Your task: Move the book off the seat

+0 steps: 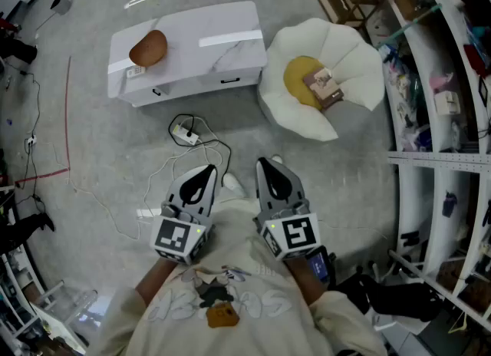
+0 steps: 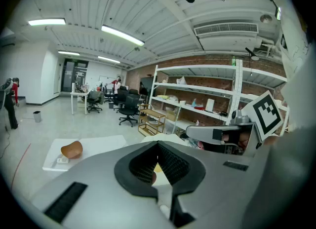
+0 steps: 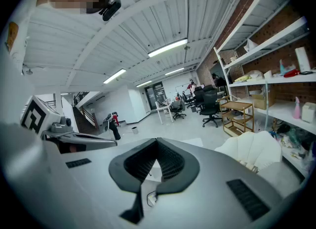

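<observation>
While you stand well back from the seat, both tongs sit close in front of your chest, side by side, aimed forward and slightly down.

- Left tongs (image 1: 207,170): clenched, nothing between them.
- Right tongs (image 1: 265,164): also clenched and empty. Reads as a carry posture, not yet a reach.
- 12 o'clock, just ahead: a white cable (image 1: 186,133) with a plug block trails across the floor (image 1: 100,140). Likely a trip risk on the walk in.
- 1 o'clock, farther: white petal-shaped seat (image 1: 353,55) with a yellow cushion (image 1: 295,78). The book (image 1: 323,87) lies flat on that cushion, towards its right side, well apart from both tongs.
- 11 o'clock, far: low white counter (image 1: 215,36) carrying one brown rounded object (image 1: 148,47). The rest is bare, so it is a probable landing spot.

Task not begun. The tongs must release before any grasp.
</observation>
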`<state>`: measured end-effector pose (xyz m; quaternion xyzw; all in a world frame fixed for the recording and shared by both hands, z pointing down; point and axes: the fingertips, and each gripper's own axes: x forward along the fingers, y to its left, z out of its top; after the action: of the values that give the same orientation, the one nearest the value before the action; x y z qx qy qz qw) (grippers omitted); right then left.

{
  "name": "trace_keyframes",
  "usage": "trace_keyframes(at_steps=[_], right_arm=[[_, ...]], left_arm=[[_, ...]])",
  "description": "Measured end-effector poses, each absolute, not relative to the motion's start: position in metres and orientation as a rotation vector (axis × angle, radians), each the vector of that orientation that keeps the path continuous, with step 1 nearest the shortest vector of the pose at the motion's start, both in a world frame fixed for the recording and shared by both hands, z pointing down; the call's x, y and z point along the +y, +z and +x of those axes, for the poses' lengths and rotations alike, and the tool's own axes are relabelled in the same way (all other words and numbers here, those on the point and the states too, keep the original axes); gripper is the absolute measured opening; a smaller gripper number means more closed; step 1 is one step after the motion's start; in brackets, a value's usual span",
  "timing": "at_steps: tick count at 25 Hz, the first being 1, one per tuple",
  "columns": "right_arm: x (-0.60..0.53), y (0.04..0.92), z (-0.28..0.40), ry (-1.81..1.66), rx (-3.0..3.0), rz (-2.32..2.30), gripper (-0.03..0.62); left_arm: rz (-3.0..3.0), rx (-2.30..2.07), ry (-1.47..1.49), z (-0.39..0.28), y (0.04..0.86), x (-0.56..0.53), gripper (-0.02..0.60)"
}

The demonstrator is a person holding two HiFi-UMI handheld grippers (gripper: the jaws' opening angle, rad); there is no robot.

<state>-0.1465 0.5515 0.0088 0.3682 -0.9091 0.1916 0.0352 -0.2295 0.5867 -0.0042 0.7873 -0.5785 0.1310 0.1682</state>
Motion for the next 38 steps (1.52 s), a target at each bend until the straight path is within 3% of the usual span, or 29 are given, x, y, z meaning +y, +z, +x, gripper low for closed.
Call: trace_keyframes(at_steps=[22,38], right_arm=[[0.541,0.031,-0.151,0.755,-2.688,1.216,0.009],[0.374,0.043,-0.115,0.878,-2.654,1.327,0.009]], left_arm=[[2.205,-1.631,0.288,-0.264,0.010,0.587,0.009],[2.138,-1.649,0.413,-0.260,0.014,0.425,0.009]])
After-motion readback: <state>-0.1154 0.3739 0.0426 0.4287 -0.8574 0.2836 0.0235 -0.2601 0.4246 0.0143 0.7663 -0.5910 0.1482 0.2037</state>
